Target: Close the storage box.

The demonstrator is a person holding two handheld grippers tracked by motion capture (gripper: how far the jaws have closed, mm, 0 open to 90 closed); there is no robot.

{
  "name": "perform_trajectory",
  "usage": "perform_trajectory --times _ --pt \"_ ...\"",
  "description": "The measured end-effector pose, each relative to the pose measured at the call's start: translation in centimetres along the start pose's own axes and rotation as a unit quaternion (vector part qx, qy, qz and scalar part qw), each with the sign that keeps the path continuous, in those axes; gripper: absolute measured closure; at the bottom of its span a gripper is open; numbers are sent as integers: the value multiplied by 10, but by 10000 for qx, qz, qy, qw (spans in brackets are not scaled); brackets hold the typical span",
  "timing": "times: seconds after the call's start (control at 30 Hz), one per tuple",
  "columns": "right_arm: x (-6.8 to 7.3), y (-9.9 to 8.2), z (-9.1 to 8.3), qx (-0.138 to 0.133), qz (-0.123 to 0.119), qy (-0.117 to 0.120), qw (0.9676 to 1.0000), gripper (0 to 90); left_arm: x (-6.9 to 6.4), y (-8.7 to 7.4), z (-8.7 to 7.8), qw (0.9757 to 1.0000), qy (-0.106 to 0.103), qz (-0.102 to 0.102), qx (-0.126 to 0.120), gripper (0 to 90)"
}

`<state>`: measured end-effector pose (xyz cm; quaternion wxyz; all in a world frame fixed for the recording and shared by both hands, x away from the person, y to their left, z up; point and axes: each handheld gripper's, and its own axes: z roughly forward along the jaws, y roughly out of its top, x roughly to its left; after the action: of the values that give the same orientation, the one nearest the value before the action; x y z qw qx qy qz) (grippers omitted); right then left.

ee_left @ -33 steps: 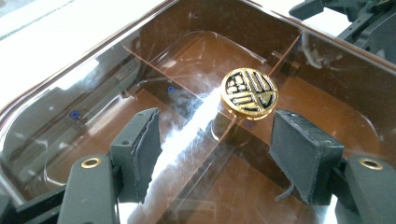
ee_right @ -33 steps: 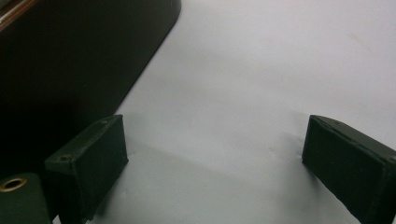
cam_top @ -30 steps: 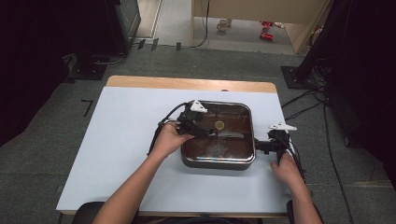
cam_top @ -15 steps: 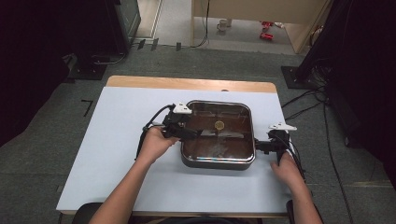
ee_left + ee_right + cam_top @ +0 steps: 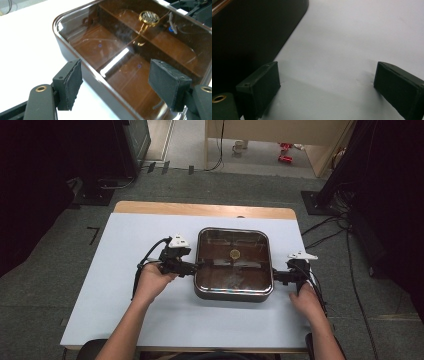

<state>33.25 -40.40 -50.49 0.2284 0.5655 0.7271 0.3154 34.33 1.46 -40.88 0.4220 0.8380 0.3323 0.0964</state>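
Our left gripper's fingers (image 5: pixel 71 83) stand spread and have just been opening; in the left gripper view they straddle the near wall of the brown box (image 5: pixel 130 57), one pad outside it and one over its clear lid, neither pressing. A gold knob (image 5: pixel 149 17) sits mid-lid, and dividers split the inside into compartments.

In the right gripper view our fingers (image 5: pixel 260 86) are also spread, with bare white table (image 5: pixel 342 37) between them and the box's dark wall just beside the left one.

From the high view the box (image 5: pixel 233 264) lies mid-table, nearly square, its slightly longer axis running left to right, sides parallel to the table edges. The left gripper (image 5: pixel 192 267) meets its left side, the right gripper (image 5: pixel 275 277) its right.

We judge we are lining up for a two-sided grasp; next, both must close squarely on opposite walls.
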Motion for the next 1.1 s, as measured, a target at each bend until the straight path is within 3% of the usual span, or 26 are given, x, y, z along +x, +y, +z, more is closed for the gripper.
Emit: perform_trajectory --times 0.17,0.37,0.53,0.73,0.83,1.1 --pt "0 0 0 1 0 1 10000 59 5 -9 -6 9999 115 -83 -41 262" --pt "0 0 0 0 3 3 10000 59 13 -30 -13 9993 289 -180 -132 251" --pt "0 0 0 1 4 3 10000 59 18 -55 -14 9976 593 -323 -128 246" --pt "0 0 0 -2 7 1 10000 59 22 -75 -14 9960 754 -468 -55 248" --pt "0 0 0 -2 7 1 10000 59 21 -84 -11 9953 891 -370 27 246" --pt "0 0 0 -2 5 0 10000 59 20 -99 0 9932 1026 -498 238 234"
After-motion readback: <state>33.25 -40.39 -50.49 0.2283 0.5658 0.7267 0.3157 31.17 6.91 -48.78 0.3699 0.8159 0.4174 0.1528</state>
